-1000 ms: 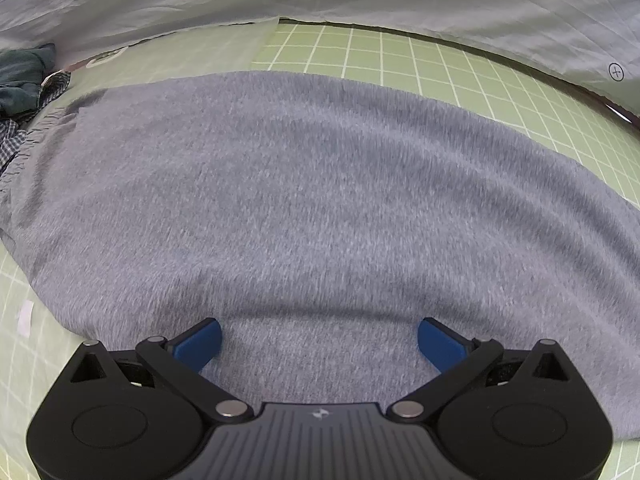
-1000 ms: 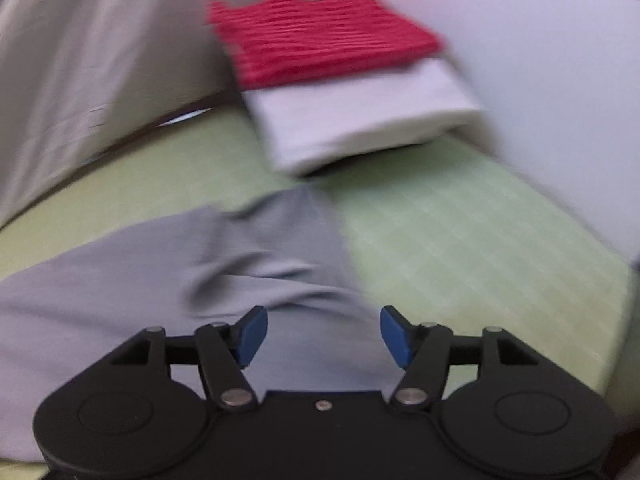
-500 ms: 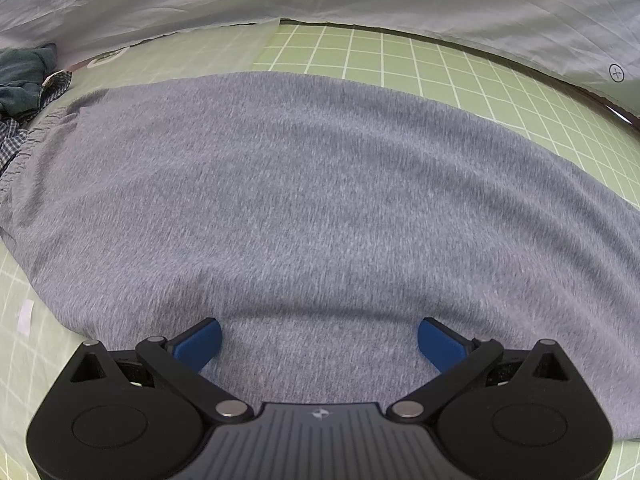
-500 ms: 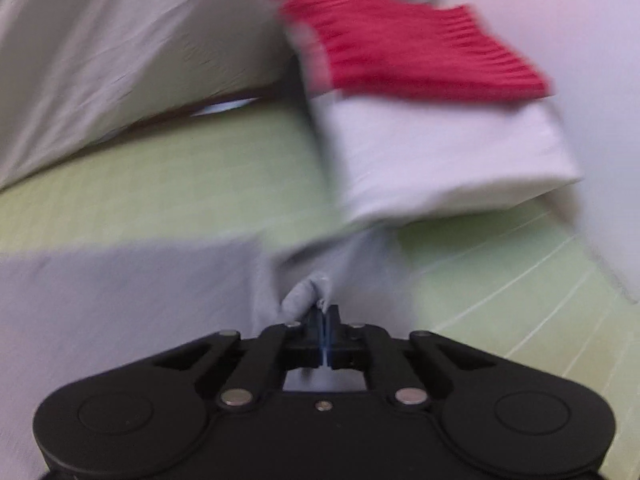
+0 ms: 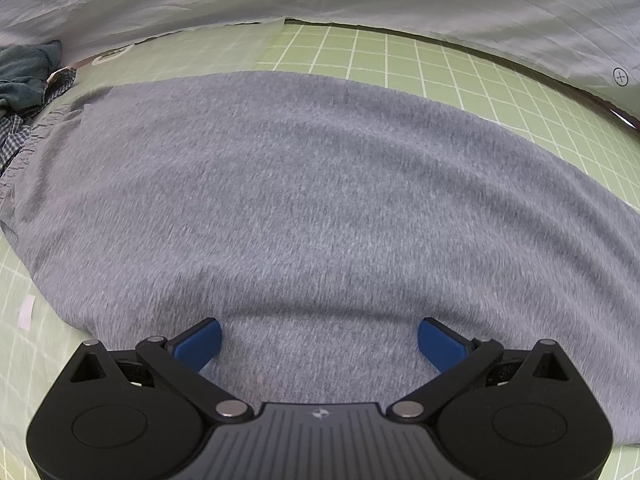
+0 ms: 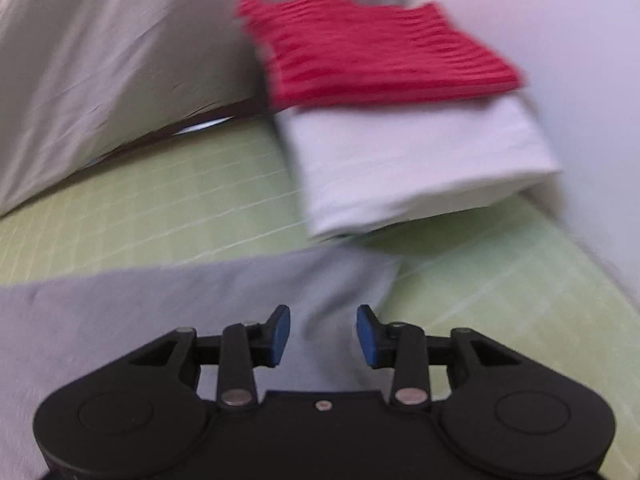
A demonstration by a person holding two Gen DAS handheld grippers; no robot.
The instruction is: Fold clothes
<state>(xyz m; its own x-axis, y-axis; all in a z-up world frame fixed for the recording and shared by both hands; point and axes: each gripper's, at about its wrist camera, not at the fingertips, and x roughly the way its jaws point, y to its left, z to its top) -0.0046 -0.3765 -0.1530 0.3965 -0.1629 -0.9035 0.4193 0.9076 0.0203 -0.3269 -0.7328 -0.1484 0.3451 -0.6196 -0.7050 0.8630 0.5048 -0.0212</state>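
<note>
L wrist: my left gripper (image 5: 319, 340) hangs over the grey garment (image 5: 320, 208), jaws spread wide, nothing between the pads. Garment lies flat across the green grid mat (image 5: 460, 80) on the desk; dark crumpled clothes (image 5: 24, 88) sit at its far left edge. R wrist, blurry: my right gripper (image 6: 323, 336) has its jaws opening, part-spread, grey cloth under the gap, pads not pressing it. Ahead, red striped fold (image 6: 372, 52) sits atop a white folded piece (image 6: 412, 168), just beyond the garment's corner.
</note>
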